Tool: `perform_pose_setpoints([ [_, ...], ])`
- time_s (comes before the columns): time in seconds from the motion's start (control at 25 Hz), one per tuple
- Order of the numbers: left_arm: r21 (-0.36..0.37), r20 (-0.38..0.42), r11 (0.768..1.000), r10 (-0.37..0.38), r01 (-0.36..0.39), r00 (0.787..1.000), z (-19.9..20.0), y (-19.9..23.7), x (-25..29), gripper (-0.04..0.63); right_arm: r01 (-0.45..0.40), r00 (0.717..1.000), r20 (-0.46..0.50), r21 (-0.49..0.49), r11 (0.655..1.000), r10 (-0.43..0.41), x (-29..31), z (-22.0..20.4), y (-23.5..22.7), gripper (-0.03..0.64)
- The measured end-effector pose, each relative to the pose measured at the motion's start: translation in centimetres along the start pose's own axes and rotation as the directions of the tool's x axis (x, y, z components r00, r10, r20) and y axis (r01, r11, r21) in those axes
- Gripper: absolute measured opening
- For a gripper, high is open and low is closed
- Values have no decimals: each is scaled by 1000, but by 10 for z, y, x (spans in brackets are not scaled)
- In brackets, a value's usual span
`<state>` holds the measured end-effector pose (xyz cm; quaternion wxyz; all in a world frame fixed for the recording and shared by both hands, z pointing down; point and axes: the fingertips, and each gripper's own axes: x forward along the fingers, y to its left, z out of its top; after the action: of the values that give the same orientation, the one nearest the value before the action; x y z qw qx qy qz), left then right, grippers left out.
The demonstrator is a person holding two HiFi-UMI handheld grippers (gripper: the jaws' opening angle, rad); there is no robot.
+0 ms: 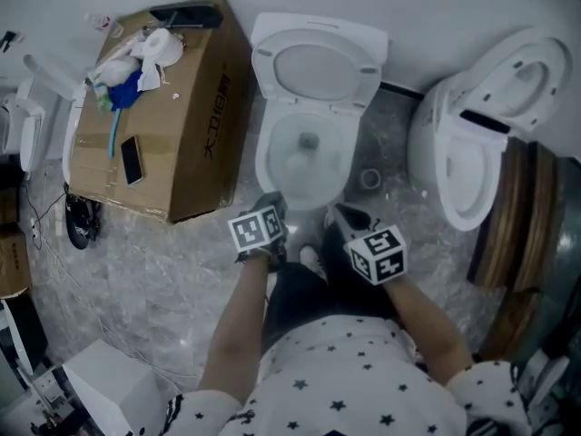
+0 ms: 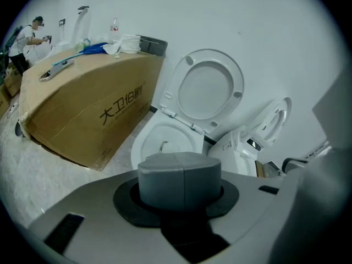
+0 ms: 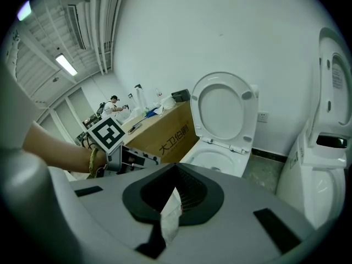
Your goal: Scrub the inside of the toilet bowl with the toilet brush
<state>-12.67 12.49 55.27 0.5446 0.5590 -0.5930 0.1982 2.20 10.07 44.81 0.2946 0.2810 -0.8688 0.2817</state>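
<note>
Grey left tool (image 2: 183, 174) closed, empty; right tool (image 3: 176, 172) pinches a white scrap (image 3: 171, 214)

**Colour rundown: mostly white and grey in here**

The toilet (image 1: 304, 143) is plain white, and so are the second toilet (image 1: 472, 143) and the wall (image 3: 231, 32). The box (image 1: 195, 116) is brown cardboard with dark print. On it there's a black phone (image 1: 132, 159) and a blue rag (image 1: 124, 89). The floor (image 1: 154, 262) is grey with a marbled look. The shirt (image 1: 345, 380) is white with dark stars. The left gripper (image 2: 179, 172) is grey with a black collar. The right gripper (image 3: 176, 194) is grey too, dark and ribbed inside, with a whitish scrap (image 3: 169, 216). Both have black-and-white square markers. The planks (image 1: 517, 234) are brown and streaky.
</note>
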Motion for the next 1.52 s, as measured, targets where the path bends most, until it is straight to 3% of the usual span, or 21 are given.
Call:
perform_pose_setpoints([
  [0.56,-27,56,999,-45,46,997,-41,-2,-66,156,17,997,75,-53,998,-13,-34,11,34,6],
  [1.52,-4,158,995,-98,100,983,-82,2,-138,156,45,985,171,-69,997,-32,-81,-22,82,6],
])
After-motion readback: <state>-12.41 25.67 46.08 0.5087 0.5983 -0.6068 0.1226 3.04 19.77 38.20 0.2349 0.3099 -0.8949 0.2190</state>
